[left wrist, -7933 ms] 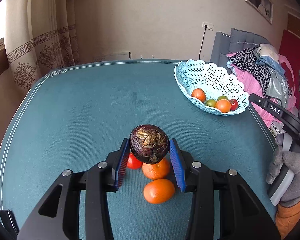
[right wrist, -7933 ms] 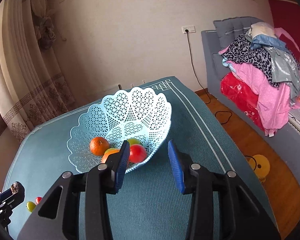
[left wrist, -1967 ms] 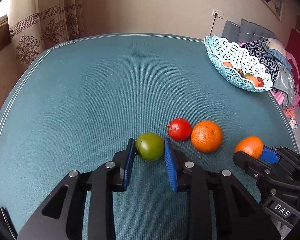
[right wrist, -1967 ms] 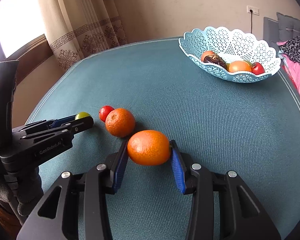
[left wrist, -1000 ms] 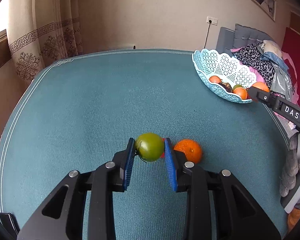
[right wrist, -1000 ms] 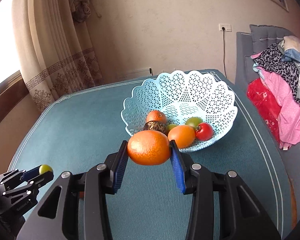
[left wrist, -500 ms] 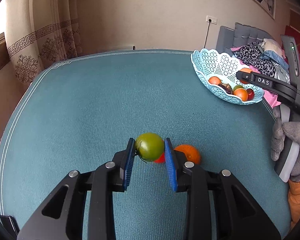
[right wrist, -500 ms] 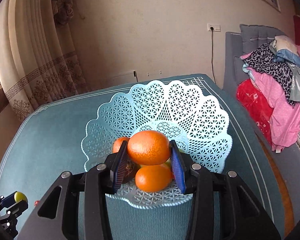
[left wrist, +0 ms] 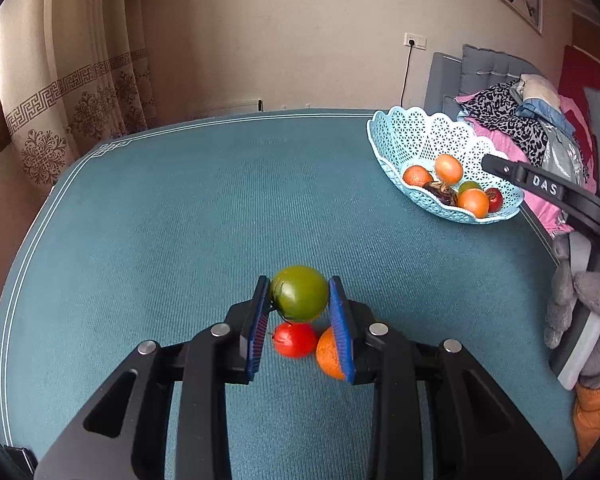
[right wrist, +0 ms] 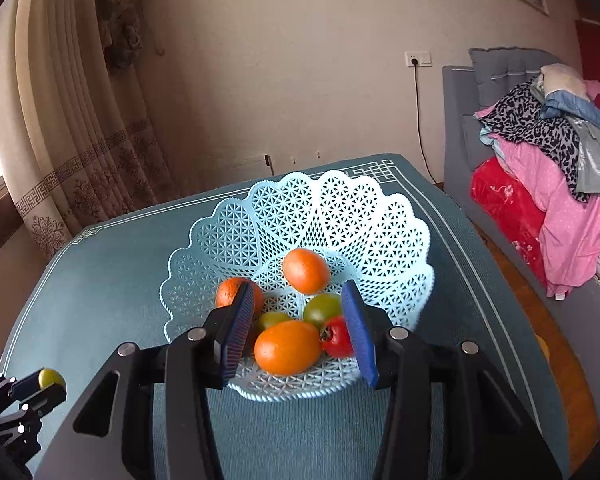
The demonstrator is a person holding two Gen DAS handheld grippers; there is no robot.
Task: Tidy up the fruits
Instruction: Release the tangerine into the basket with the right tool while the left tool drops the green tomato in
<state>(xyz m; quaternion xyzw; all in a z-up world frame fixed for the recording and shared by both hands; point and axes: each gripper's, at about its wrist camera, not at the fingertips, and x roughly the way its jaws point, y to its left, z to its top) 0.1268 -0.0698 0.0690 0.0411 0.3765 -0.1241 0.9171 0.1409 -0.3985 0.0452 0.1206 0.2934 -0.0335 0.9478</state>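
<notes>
— When viewed along the left tongs [left wrist: 299, 282], pinched shut on what?

— On a round glossy green tomato [left wrist: 299, 298], gripped between both blue pads and held clear above the teal cloth-covered counter [left wrist: 160, 220]. Directly below, on the cloth: a small red tomato [left wrist: 294, 339] touching a round orange mandarin [left wrist: 328, 354], the latter partly hidden behind one pad.

— And the right tongs [right wrist: 298, 285]?

— Had just been opening. Stood fairly wide, with nothing pressed between the pads. Hung over the pale blue lattice plastic basket [right wrist: 340, 208], itself near the counter's far right edge.

— Inside the basket?

— Held an oval orange fruit [right wrist: 306, 271] towards the back and a larger orange fruit [right wrist: 288, 347] at the front. Also a second mandarin [right wrist: 230, 294] half behind the left pad, two more green tomatoes [right wrist: 322, 309], and a red one [right wrist: 336, 337] beside the right pad. Seen from the left camera, also a dark wrinkled fruit [left wrist: 440, 192].

— Anything else?

— A grey-gloved hand [left wrist: 580, 312], wrapped around the right tongs' handle.
</notes>
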